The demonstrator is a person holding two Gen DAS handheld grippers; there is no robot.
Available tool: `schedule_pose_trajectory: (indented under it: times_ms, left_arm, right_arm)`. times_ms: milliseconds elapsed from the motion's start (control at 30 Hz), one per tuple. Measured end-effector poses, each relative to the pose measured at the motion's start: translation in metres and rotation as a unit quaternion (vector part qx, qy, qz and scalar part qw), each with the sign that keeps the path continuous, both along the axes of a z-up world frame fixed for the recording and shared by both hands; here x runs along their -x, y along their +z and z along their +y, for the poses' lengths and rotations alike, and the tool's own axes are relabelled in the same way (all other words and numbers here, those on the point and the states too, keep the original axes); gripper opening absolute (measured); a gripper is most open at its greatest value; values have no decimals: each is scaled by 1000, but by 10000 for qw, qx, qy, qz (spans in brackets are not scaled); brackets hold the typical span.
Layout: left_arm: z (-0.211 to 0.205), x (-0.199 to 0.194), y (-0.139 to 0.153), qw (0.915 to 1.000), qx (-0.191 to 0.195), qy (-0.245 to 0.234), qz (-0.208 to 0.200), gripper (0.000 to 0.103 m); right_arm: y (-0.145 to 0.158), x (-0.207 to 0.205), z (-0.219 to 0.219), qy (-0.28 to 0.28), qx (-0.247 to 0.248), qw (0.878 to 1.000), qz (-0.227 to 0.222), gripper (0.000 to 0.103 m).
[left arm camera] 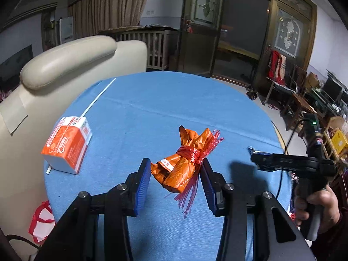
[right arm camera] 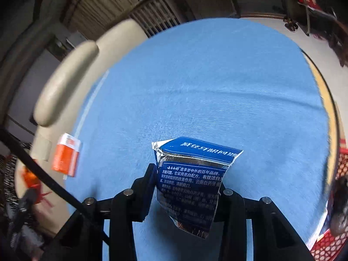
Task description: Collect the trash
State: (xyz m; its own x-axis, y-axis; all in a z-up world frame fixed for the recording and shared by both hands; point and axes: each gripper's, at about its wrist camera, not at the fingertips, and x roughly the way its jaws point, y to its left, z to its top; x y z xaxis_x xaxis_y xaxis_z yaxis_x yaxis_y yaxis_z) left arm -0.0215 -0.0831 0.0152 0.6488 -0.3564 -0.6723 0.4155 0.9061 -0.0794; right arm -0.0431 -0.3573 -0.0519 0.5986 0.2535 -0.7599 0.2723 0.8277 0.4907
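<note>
A: Item one, step in hand?
B: Collection under way, both tools loaded. Left tool: pads pinching an orange wrapper bundle tied with red plastic strips, held clear above the tabletop toward its near edge. Right tool: pads pressed onto a torn blue foil packet printed with white text, likewise lifted off the cloth. No earlier picture to say more of the jaws.

A: Item two, trash outstanding?
B: One orange-and-white carton, lying at the left edge of the tabletop. A thin white straw runs from it toward the far-left edge. Both untouched.

A: Item three, next move?
B: By my judgement, both loads need carrying to a bin; no bin is identifiable in either view. A red-and-white bag shows below the near-left edge, purpose uncertain. The loose strips on the bundle could snag; the foil packet is thin and may slip.

A: Item four, surface and room?
B: Round tabletop, blue cloth, faint creases. Cream leather sofa touching or just beside its left edge. Beyond: wooden crib, curtains, dark wooden doors with glass panels. Cluttered furniture to the right. The person's hand grips the right tool's handle.
</note>
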Motion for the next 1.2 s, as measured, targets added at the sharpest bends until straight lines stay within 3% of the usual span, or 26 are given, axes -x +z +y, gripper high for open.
schedule_pose_trajectory:
  times_ms: [200,533,867,1200]
  left_arm:
    - [-26,27,16,9993,-203,-122,-305,47]
    - [-60,82,56,9916,-611,-219,-1119,47]
    - [-80,116,75,9841,-896,-171,-1524,47]
    - [-107,129,77,9783,-1088,-275,-1744,48]
  right_arm:
    - [35,55,-18,-217,-222,9970,-710,42]
    - [85,139,-28,-358,-22,9877,-1524,42]
    - [128,204,-23,-373,255,9715,-2328,42]
    - [132,234,-37,-522,334,9659,-2514,42]
